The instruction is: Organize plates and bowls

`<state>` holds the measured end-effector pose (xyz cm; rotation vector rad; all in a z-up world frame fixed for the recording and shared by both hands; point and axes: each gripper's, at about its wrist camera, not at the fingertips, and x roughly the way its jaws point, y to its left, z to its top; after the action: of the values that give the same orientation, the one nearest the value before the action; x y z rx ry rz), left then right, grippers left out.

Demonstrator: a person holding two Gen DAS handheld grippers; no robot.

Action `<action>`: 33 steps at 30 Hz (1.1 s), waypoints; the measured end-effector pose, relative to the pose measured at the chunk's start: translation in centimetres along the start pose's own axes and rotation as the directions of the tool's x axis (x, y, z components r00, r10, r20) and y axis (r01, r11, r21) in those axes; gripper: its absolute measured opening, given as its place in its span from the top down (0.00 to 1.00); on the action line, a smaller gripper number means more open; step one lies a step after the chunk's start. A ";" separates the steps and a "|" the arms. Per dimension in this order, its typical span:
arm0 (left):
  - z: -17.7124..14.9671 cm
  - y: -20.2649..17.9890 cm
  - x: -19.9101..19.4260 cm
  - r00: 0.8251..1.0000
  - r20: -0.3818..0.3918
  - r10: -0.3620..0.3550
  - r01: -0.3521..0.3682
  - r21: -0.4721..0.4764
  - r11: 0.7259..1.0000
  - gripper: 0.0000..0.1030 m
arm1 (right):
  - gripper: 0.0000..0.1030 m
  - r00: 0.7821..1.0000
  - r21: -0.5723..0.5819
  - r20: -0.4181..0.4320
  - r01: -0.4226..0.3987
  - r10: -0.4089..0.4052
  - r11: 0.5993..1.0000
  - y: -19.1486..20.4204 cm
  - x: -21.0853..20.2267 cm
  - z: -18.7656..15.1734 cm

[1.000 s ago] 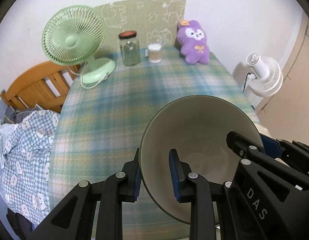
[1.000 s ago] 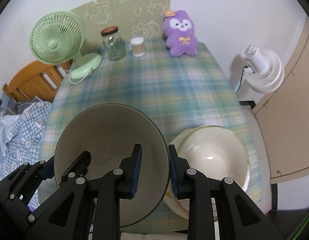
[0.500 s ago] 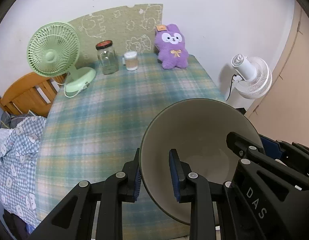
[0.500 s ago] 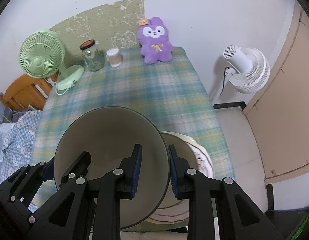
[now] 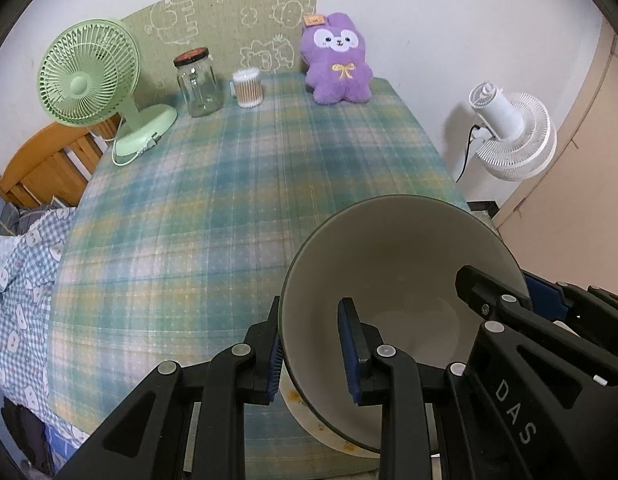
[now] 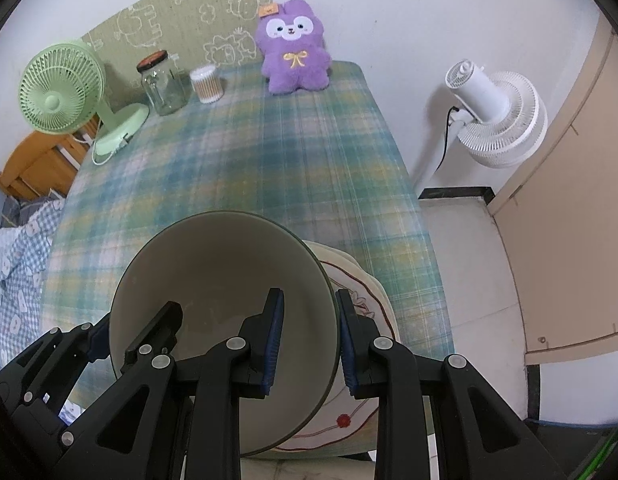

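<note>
A large grey-green bowl (image 5: 393,272) with a pale inside is held in the air by both grippers. My left gripper (image 5: 311,346) is shut on its left rim. My right gripper (image 6: 307,340) is shut on its right rim; the bowl also shows in the right wrist view (image 6: 213,276). Under the bowl's right side lies a cream plate (image 6: 367,312) with a red line pattern, near the table's front right corner. Part of a cream dish with yellow specks (image 5: 309,412) shows beneath the bowl in the left wrist view.
The table has a green plaid cloth (image 5: 237,184). At its back stand a green desk fan (image 5: 89,76), a glass jar (image 5: 199,80), a cotton swab cup (image 5: 248,88) and a purple plush toy (image 5: 339,66). A white floor fan (image 6: 493,116) stands right of the table.
Both grippers have lifted the bowl up and back toward the table's front edge. The cream plate under it has come further into view.
</note>
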<state>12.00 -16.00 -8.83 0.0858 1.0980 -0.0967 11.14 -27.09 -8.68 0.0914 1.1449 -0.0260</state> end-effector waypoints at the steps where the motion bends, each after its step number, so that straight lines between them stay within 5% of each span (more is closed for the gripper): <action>1: 0.0 -0.1 0.3 1.000 -0.006 0.002 -0.002 -0.001 1.000 0.77 | 0.71 1.000 0.000 -0.005 -0.001 0.001 1.000 -0.1 0.2 0.0; 17: 0.1 -0.6 1.7 0.999 -0.032 0.016 -0.015 0.008 1.000 0.77 | 0.71 1.000 0.008 -0.028 -0.009 0.010 1.000 -0.6 1.6 0.1; 24: 0.0 -1.0 1.7 0.999 -0.040 0.005 -0.004 0.009 1.000 0.56 | 0.71 0.999 -0.002 -0.029 -0.036 0.036 0.999 -0.9 1.5 0.1; 26: 0.0 -1.2 1.6 0.999 -0.038 0.023 -0.022 0.003 1.000 0.45 | 0.68 0.999 -0.011 -0.025 -0.033 0.033 0.999 -1.1 1.3 0.1; 31: -0.1 -1.1 0.1 0.999 -0.005 0.038 -0.038 -0.038 0.999 0.33 | 0.37 0.999 -0.008 0.021 -0.040 0.040 0.999 -2.0 -0.2 0.2; 33: 0.0 -0.9 -0.9 0.999 0.018 0.047 -0.046 -0.054 0.997 0.32 | 0.36 0.998 -0.016 0.046 -0.045 0.046 0.999 -2.1 -1.1 0.3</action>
<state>11.51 -16.91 -8.04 0.0622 1.0776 -0.0257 10.85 -29.19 -7.69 0.1035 1.0958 0.0205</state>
